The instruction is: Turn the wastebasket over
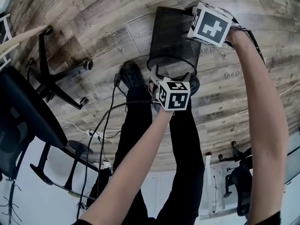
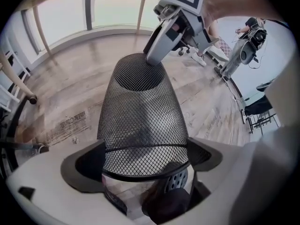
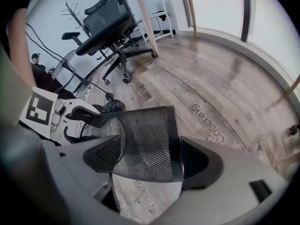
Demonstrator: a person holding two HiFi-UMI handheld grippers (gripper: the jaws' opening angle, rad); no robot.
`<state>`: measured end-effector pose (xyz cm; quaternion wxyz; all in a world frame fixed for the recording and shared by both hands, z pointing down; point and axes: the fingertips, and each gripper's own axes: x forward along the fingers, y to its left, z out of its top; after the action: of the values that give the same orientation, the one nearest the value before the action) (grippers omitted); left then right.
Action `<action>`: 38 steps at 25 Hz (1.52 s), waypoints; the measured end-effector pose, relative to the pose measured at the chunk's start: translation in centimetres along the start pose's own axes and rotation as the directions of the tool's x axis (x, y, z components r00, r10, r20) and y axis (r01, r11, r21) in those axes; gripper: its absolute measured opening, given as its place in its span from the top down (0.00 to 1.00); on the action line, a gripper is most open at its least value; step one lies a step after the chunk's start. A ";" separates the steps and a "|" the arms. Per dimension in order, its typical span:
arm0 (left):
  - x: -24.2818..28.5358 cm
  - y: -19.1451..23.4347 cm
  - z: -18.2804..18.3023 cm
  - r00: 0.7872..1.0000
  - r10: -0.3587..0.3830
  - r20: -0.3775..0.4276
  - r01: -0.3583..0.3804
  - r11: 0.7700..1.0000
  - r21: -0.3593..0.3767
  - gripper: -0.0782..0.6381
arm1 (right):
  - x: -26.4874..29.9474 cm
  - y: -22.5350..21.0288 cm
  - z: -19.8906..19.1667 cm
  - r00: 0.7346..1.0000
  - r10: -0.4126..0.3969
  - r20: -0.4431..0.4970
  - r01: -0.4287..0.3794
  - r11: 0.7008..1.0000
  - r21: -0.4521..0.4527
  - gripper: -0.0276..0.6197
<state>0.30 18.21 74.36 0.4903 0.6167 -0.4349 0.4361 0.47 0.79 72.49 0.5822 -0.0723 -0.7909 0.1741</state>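
While the wastebasket (image 1: pixel 171 36) lies on its side at 12 o'clock above your shoes, left gripper (image 2: pixel 145 158) clamped across its mouth and right gripper (image 3: pixel 152 158) across its base, judge it light, springy mesh; hold the stiffer end bands

The right gripper (image 3: pixel 152 159) has its jaws clamped on the mesh wastebasket (image 3: pixel 140 139), sideways above the wooden floor (image 3: pixel 211 88).

With your left arm (image 1: pixel 136 163) and right arm (image 1: pixel 262 107) stretched forward, your left gripper (image 2: pixel 147 165) and right gripper (image 3: pixel 152 158) each clamp, apparently firmly, an opposite end of the wastebasket (image 1: pixel 173 36) between their jaws.
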 end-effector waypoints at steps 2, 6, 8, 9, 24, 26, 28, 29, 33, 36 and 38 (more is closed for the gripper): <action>-0.2 0.1 -1.2 1.000 -0.001 -0.013 0.001 1.000 -0.009 0.15 | -0.8 1.5 0.8 0.999 0.006 0.039 -0.005 1.000 -0.012 0.34; -0.7 0.3 -3.8 0.999 -0.011 -0.032 0.011 1.000 -0.005 0.15 | -2.5 5.1 1.9 0.995 0.024 0.099 -0.019 0.999 -0.046 0.34; -0.8 0.6 -5.0 0.999 -0.024 -0.044 0.024 1.000 0.014 0.15 | -3.1 6.9 2.0 0.993 0.036 0.112 -0.027 0.997 -0.077 0.34; -0.9 0.7 -5.5 0.998 -0.030 -0.050 0.032 0.999 0.026 0.15 | -3.4 7.8 1.9 0.993 0.042 0.114 -0.031 0.995 -0.099 0.34; -0.3 2.8 -13.4 0.981 -0.046 -0.187 0.083 0.978 0.192 0.15 | -5.4 18.2 1.5 0.970 0.164 0.179 -0.135 0.978 -0.160 0.34; -0.2 3.3 -13.9 0.978 -0.051 -0.200 0.094 0.973 0.209 0.15 | -5.2 18.2 1.2 0.971 0.133 0.197 -0.104 0.983 -0.153 0.34; -0.1 3.4 -13.9 0.980 -0.062 -0.189 0.104 0.971 0.217 0.15 | -4.6 18.0 0.5 0.977 0.106 0.184 -0.078 0.985 -0.155 0.34; 0.0 3.4 -13.9 0.981 -0.068 -0.182 0.108 0.970 0.219 0.15 | -4.3 17.8 0.1 0.980 0.091 0.175 -0.063 0.985 -0.161 0.34; 0.7 3.6 -13.5 0.981 -0.074 -0.177 0.114 0.966 0.232 0.15 | -3.7 16.8 0.3 0.976 0.026 0.216 0.006 0.989 -0.148 0.34; 1.5 4.0 -12.5 0.983 -0.067 -0.170 0.109 0.962 0.251 0.15 | -3.4 16.2 0.9 0.967 -0.008 0.256 0.044 0.990 -0.135 0.34; 2.1 4.2 -11.4 0.986 -0.066 -0.153 0.105 0.960 0.261 0.15 | -3.6 15.7 1.1 0.959 -0.037 0.280 0.078 0.988 -0.137 0.34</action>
<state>-4.52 28.57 78.93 0.4505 0.6629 -0.3086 0.5121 -0.81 14.02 63.29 0.4640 -0.0669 -0.8768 0.1071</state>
